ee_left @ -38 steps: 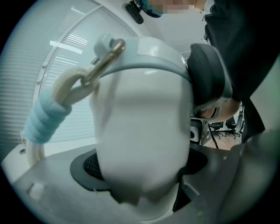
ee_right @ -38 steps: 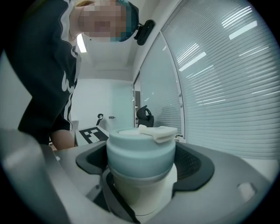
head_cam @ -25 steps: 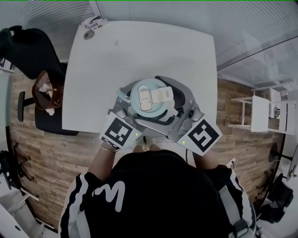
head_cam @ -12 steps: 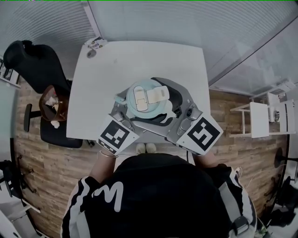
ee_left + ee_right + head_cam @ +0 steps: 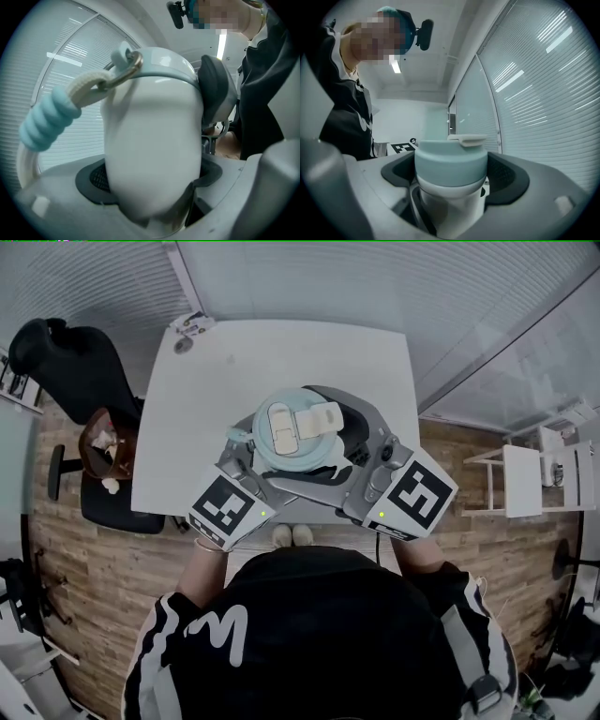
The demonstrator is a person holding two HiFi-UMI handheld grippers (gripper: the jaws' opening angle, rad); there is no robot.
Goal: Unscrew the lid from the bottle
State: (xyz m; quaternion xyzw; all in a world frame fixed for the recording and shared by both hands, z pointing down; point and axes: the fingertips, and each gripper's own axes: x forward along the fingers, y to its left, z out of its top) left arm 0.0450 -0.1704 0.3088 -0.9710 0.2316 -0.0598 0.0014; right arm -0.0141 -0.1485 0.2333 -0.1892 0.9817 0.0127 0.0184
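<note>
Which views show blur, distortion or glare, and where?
Head view: fisheye bends the table edges, focus sharp. Left gripper view: the bottle is too near, soft, with glare near its top. Right gripper view: the lid is sharp; dark corners.

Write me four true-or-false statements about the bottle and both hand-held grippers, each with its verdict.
1. The left hand-held gripper is shut on the white body of the bottle. True.
2. The right hand-held gripper is open and empty. False: its jaws close on the lid.
3. The lid lies loose on the table. False: it sits on top of the bottle.
4. A carry loop with pale blue beads hangs from a ring near the bottle's top. True.
</note>
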